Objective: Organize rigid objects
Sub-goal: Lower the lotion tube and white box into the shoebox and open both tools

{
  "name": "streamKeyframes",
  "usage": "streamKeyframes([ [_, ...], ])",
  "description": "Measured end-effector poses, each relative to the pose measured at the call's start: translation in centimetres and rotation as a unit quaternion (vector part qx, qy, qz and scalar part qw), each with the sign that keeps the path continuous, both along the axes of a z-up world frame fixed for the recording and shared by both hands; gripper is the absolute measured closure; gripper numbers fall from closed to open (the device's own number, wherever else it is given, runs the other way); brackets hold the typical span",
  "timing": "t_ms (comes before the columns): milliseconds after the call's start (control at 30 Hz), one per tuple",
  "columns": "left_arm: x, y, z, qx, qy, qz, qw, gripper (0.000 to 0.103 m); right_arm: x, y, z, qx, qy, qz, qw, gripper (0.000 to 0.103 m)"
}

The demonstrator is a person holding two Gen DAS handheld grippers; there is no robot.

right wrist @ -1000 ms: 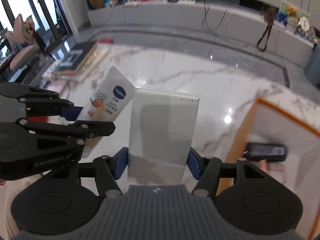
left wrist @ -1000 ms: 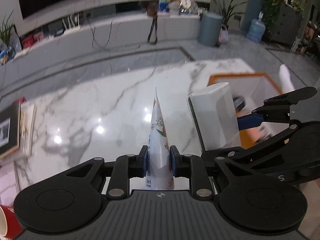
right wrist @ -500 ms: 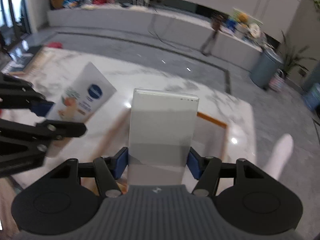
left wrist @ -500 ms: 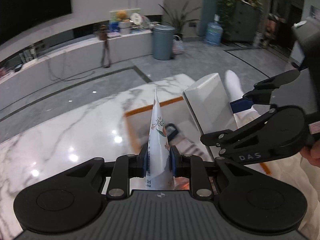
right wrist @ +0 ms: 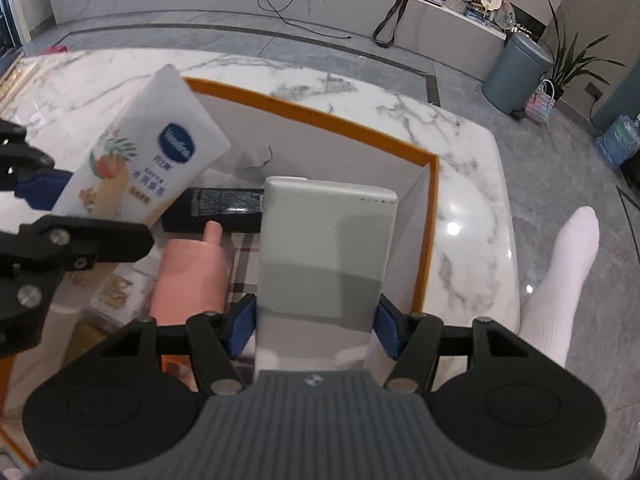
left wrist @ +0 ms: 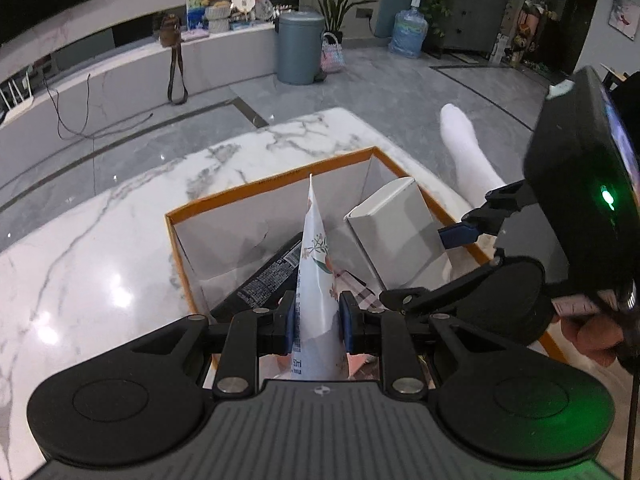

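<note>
- Left wrist view showed the left claw (left wrist: 316,322) pinching a tube (left wrist: 316,276) edge-on near its cap end, above the box (left wrist: 272,186) on the counter (left wrist: 80,264); it looked light, soft and slippery.
- Right claw (right wrist: 316,320) clamped a slab (right wrist: 326,248), seemingly stiff and smooth, by its long edges over the box.
- Right wrist view alone revealed the tube's printed face and a pink bottle (right wrist: 192,276) inside.
</note>
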State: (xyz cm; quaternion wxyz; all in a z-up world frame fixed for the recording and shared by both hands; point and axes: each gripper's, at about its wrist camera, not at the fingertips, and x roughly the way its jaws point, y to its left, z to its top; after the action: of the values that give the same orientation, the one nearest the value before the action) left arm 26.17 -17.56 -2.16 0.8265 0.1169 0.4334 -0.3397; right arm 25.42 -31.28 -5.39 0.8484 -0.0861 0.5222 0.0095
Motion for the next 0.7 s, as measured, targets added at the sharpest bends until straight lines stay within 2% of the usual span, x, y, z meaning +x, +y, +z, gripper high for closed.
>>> streamKeyframes([
  [200,1.2,-0.8,-1.7,0.004,0.027,0.017,0.9995,0.078,0.1,-0.4,-1.0,0.014,-0.023,0.002,1.0,0.042],
  [533,1.5,-1.6,-2.5,0.017,0.034,0.033,0.9987,0.078,-0.6,-0.1,-1.7,-0.002,-0.076,0.004,0.997,0.045],
  [667,1.7,-1.8,-2.5,-0.004,0.053,0.051,0.9973,0.078,-1.4,-1.1,-1.2,0.028,-0.098,-0.018,0.995,0.051],
  [700,1.8,-2.0,-2.6,-0.009,0.061,0.055,0.9966,0.078,-1.6,-1.2,-1.3,0.032,-0.104,-0.022,0.994,0.059],
])
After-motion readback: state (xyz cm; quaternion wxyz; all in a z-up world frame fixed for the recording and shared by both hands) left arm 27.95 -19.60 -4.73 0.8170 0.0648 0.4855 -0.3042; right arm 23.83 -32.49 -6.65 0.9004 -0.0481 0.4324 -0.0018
